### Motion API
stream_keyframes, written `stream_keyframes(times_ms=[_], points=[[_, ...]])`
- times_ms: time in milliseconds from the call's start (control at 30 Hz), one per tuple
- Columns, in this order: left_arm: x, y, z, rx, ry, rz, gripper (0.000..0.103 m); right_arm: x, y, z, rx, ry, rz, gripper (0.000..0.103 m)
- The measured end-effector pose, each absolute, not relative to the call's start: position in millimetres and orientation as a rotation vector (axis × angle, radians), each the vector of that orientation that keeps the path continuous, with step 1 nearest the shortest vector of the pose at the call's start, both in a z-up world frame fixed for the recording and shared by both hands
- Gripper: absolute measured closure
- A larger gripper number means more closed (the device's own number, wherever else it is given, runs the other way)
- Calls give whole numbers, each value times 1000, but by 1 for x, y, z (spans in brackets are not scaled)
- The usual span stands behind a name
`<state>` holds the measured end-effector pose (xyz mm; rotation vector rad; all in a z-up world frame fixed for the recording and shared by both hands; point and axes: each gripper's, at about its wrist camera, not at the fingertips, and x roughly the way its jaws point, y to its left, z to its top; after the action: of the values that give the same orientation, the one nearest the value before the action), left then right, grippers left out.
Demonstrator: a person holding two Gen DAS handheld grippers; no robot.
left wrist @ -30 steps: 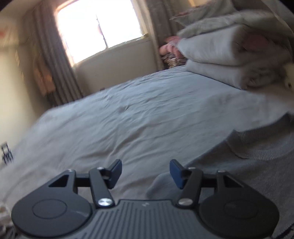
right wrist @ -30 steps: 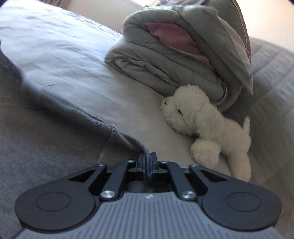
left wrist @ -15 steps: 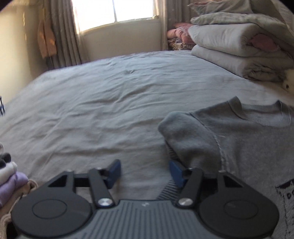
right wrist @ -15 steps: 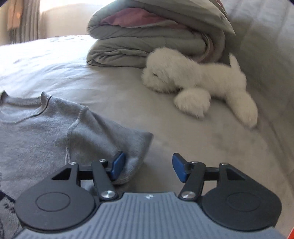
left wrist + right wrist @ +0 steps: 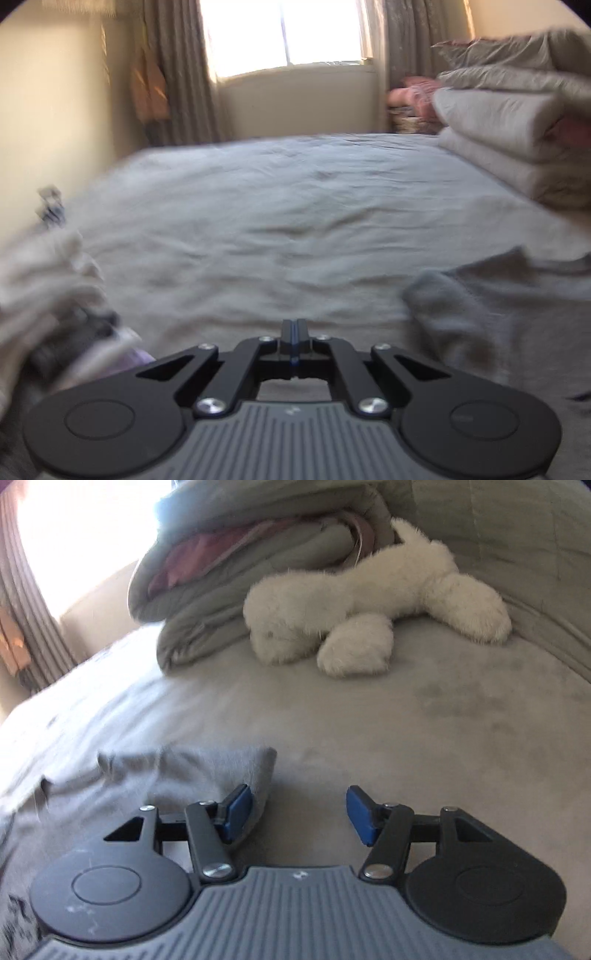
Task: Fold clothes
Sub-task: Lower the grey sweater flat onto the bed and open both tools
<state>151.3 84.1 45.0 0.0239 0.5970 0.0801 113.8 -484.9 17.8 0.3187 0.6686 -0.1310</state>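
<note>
A grey sweater [image 5: 498, 314] lies flat on the bed at the right of the left wrist view, its folded shoulder blurred. My left gripper [image 5: 294, 332] is shut with nothing between its pads, over bare sheet to the left of the sweater. In the right wrist view the sweater [image 5: 166, 775] fills the lower left, and its folded sleeve edge ends beside my left pad. My right gripper [image 5: 299, 805] stands wide, its jaws closing slightly. Only sheet lies between its pads, and they press on nothing.
A folded grey duvet [image 5: 498, 140] is stacked at the head of the bed [image 5: 277, 206], with a white plush dog [image 5: 351, 602] lying in front of it. A blurred pile of clothes [image 5: 44, 288] sits at the near left. A bright window [image 5: 284, 33] and curtains stand beyond.
My left gripper has shut and slid left, away from the sweater, bringing the clothes pile into view. My right gripper let go of the sweater, opened and rolled.
</note>
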Motion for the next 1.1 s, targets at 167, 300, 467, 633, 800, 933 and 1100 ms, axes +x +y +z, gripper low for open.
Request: stream_keyframes(times_ms=[167, 300, 467, 633, 800, 933, 1100], points=[[145, 80, 38, -91, 668, 12, 99, 100, -492, 22, 369, 670, -47, 45], [141, 61, 29, -38, 696, -17, 87, 92, -488, 15, 335, 729, -7, 44], [131, 30, 8, 120, 649, -23, 89, 94, -448, 13, 183, 741, -24, 65], [118, 35, 22, 177, 618, -8, 98, 102, -418, 15, 103, 741, -32, 97], [109, 65, 41, 116, 617, 42, 98, 95, -434, 32, 114, 690, -137, 98], [98, 78, 46, 81, 636, 46, 98, 85, -443, 35, 91, 698, -233, 98], [91, 81, 46, 16, 662, 48, 91, 84, -437, 29, 49, 732, -274, 98]])
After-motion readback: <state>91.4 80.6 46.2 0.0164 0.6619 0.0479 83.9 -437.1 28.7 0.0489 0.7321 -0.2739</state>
